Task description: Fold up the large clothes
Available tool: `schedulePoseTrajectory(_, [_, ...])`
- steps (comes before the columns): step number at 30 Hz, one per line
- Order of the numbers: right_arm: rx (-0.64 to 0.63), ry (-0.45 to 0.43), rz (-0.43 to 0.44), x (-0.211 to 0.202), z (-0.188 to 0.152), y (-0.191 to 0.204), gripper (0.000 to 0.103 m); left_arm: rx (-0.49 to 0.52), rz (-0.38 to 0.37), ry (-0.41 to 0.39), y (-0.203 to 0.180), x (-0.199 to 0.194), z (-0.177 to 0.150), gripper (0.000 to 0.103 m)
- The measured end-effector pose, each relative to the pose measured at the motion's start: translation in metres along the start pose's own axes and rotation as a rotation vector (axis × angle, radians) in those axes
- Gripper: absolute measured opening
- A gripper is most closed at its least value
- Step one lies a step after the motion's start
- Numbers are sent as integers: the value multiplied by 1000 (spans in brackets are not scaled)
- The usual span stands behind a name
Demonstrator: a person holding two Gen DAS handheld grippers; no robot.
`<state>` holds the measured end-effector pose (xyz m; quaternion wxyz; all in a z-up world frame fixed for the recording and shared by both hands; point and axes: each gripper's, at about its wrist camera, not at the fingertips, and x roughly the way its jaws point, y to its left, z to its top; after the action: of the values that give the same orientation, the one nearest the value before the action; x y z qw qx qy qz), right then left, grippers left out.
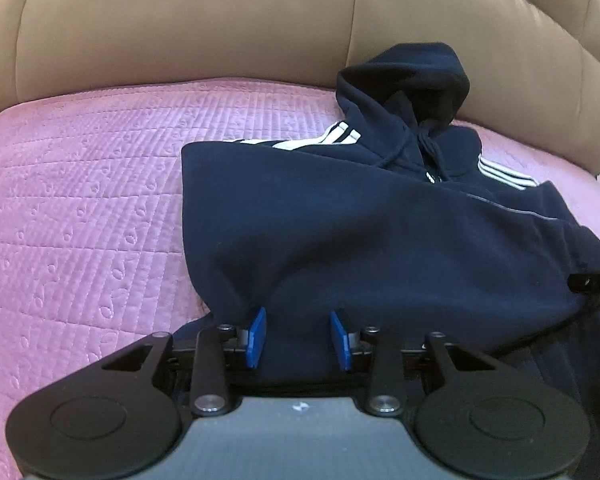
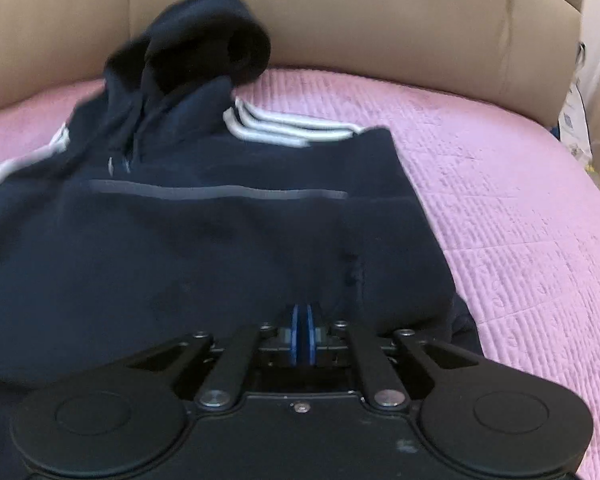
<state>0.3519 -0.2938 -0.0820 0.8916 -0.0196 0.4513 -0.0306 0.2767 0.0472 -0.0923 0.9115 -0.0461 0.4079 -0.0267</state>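
A navy hoodie (image 1: 360, 216) with white sleeve stripes lies on the pink quilt, its hood (image 1: 412, 76) propped against the sofa back. My left gripper (image 1: 298, 336) is open, its blue pads (image 1: 257, 334) apart at the hoodie's near hem, with fabric lying between them. In the right wrist view the hoodie (image 2: 204, 240) fills the left and middle. My right gripper (image 2: 302, 334) is shut on the hoodie's near hem, the blue pads (image 2: 310, 332) pressed together with fabric bunched above them.
A pink quilted cover (image 1: 80, 208) spreads over the seat, also to the right in the right wrist view (image 2: 520, 220). Tan leather sofa backrest (image 1: 180, 20) stands behind. A white bag (image 2: 576, 120) sits at the far right edge.
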Motion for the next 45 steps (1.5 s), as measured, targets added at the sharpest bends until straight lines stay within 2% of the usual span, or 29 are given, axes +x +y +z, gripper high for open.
schedulePoseTrajectory(2, [6, -89, 96, -19, 15, 10, 21, -38, -19, 1, 5, 0, 1, 39])
schedulePoseTrajectory(3, [-18, -133, 120, -26, 22, 20, 36, -53, -29, 2, 8, 0, 1, 39])
schedulePoseTrajectory(5, [-68, -170, 153, -28, 32, 43, 47, -68, -42, 9, 10, 0, 2, 39])
schedulePoseTrajectory(8, [-57, -58, 247, 5, 43, 67, 42, -43, -44, 16, 8, 1, 3, 40])
schedulePoseTrajectory(11, [-70, 23, 102, 44, 38, 78, 41, -28, -45, 20, 7, 1, 4, 41])
schedulePoseTrajectory(14, [21, 40, 144, 46, 38, 57, 42, -41, -57, 22, 9, 3, 4, 42])
schedulePoseTrajectory(16, [58, 47, 168, 28, 36, 47, 42, -40, -62, 22, 9, 3, 4, 44])
schedulePoseTrajectory(18, [49, 8, 206, -7, 23, 40, 42, -29, -81, 29, 8, 3, 5, 55])
schedulePoseTrajectory(20, [46, -12, 215, -40, 2, 42, 47, -4, -106, 45, 4, 2, 5, 61])
schedulePoseTrajectory(26, [141, 91, 171, -94, -63, 28, 48, -16, -109, 15, 1, -16, 8, 60])
schedulePoseTrajectory(28, [162, 96, 155, -109, -86, 24, 56, -34, -118, 4, 4, -21, 10, 60])
schedulePoseTrajectory(29, [165, 94, 130, -119, -100, 23, 65, -42, -118, -4, 6, -23, 11, 60])
schedulePoseTrajectory(32, [147, 114, 74, -142, -128, 22, 67, -69, -109, -4, 7, -23, 14, 60])
schedulePoseTrajectory(34, [135, 130, 66, -156, -132, 20, 67, -88, -110, 11, 6, -23, 15, 58])
schedulePoseTrajectory(37, [120, 97, 58, -195, -123, 16, 68, -71, -126, -6, 3, -37, 20, 58])
schedulePoseTrajectory(38, [117, 82, 53, -206, -120, 16, 72, -56, -143, -23, 1, -47, 22, 58])
schedulePoseTrajectory(39, [117, 62, 59, -218, -112, 15, 75, -44, -166, -36, 1, -54, 22, 58])
schedulePoseTrajectory(41, [118, 15, 79, -235, -96, 13, 75, -33, -212, -70, 0, -70, 21, 58])
schedulePoseTrajectory(45, [119, -93, 99, -262, -74, 3, 77, -82, -197, -98, -3, -86, 12, 57])
